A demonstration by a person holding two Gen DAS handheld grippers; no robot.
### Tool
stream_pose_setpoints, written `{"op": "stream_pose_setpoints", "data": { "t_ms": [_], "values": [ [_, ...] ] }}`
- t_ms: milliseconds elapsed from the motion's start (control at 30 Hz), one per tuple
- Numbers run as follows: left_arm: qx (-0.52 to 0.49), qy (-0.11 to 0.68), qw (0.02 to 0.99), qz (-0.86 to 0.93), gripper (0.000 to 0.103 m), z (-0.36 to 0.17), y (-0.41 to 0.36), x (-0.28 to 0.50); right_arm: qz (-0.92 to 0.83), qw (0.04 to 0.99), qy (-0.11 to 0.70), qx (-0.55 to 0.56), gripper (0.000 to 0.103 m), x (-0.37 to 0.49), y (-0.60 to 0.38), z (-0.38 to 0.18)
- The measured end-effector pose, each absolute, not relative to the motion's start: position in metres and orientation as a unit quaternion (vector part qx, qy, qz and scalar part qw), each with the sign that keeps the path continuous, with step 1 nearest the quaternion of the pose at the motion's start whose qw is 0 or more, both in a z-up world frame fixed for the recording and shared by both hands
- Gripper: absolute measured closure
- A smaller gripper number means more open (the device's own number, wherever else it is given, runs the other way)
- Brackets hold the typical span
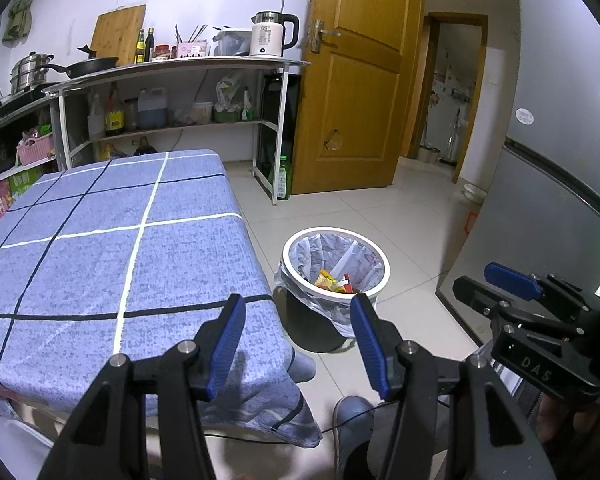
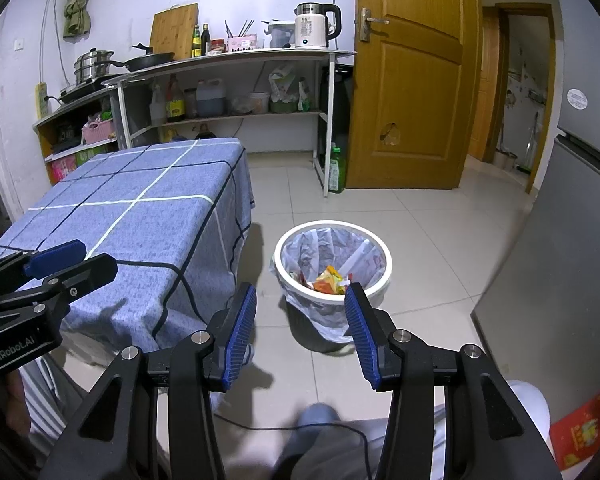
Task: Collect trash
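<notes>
A white-rimmed trash bin [image 1: 370, 286] lined with a plastic bag stands on the tiled floor beside the table; it also shows in the right wrist view [image 2: 374, 286]. Colourful wrappers [image 1: 330, 280] lie inside it [image 2: 330, 278]. My left gripper [image 1: 298, 310] is open and empty, held above the table's near right corner. My right gripper [image 2: 300, 300] is open and empty, held above the floor just short of the bin. Each gripper shows in the other's view: the right one [image 1: 512, 284] at the right edge, the left one [image 2: 60, 258] at the left edge.
A table with a blue checked cloth [image 1: 100, 248] stands left of the bin [image 2: 140, 216]. A metal shelf [image 1: 172, 92] with kitchenware stands against the back wall. A wooden door [image 1: 360, 72] is at the back right, a grey fridge [image 2: 560, 260] on the right. A cable [image 2: 260, 426] lies on the floor.
</notes>
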State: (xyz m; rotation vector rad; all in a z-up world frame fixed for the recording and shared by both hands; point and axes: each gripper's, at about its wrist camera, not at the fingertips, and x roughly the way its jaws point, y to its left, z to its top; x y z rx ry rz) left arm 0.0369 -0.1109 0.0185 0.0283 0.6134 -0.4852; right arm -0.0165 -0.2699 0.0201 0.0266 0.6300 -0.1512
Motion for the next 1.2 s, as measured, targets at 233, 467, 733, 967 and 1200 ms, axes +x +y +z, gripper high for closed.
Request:
{"op": "stream_pose_setpoints", "data": {
  "t_ms": [233, 467, 733, 967, 1200],
  "values": [
    [0.016, 0.298, 0.926, -0.233, 0.046, 0.0192, -0.1124, 0.0353, -0.074, 0.947, 0.311, 0.012, 0.056, -0.0160, -0.2682, 0.0200],
    [0.012, 0.300, 0.924, -0.235, 0.046, 0.0193, -0.1129, 0.0341, -0.074, 0.947, 0.312, 0.012, 0.056, -0.0164, -0.2667, 0.0216],
    [0.012, 0.301, 0.925, -0.233, 0.046, 0.0191, -0.1131, 0.0336, -0.074, 0.947, 0.312, 0.012, 0.056, -0.0163, -0.2666, 0.0215],
    [0.007, 0.306, 0.923, -0.233, 0.046, 0.0173, -0.1140, 0.0341, -0.074, 0.947, 0.313, 0.011, 0.056, -0.0172, -0.2657, 0.0217],
    [0.007, 0.310, 0.922, -0.233, 0.046, 0.0159, -0.1157, 0.0342, -0.072, 0.946, 0.316, 0.013, 0.056, -0.0175, -0.2661, 0.0205]
  ]
}}
